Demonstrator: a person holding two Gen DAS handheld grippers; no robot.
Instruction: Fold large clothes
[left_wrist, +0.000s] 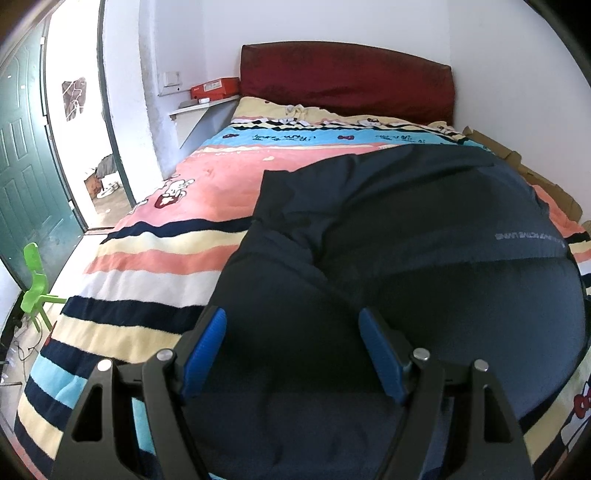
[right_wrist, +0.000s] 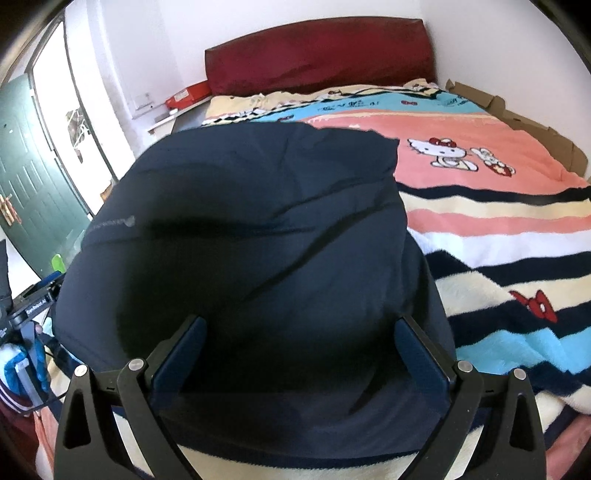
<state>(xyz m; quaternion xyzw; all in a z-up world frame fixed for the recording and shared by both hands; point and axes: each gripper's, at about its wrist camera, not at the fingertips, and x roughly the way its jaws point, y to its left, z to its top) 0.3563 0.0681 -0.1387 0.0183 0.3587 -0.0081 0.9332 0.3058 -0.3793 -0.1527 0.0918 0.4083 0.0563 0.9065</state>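
Observation:
A large dark navy garment (left_wrist: 424, 229) lies spread on the striped cartoon-print blanket (left_wrist: 155, 258) of the bed; small grey lettering shows near its right edge. In the right wrist view the same garment (right_wrist: 266, 221) fills the middle, folded over on itself. My left gripper (left_wrist: 295, 325) is open, its blue pads (left_wrist: 207, 347) wide apart just above the garment's near left part. My right gripper (right_wrist: 301, 332) is open over the garment's near edge, nothing between its fingers. The left gripper's body (right_wrist: 29, 314) shows at the left edge of the right wrist view.
A dark red headboard (left_wrist: 343, 85) stands at the far end against the wall. A shelf with a red box (left_wrist: 214, 88) is left of the bed. A green door (left_wrist: 26, 177) and green plastic chair (left_wrist: 35, 284) are at left. Cardboard (right_wrist: 517, 118) lines the right side.

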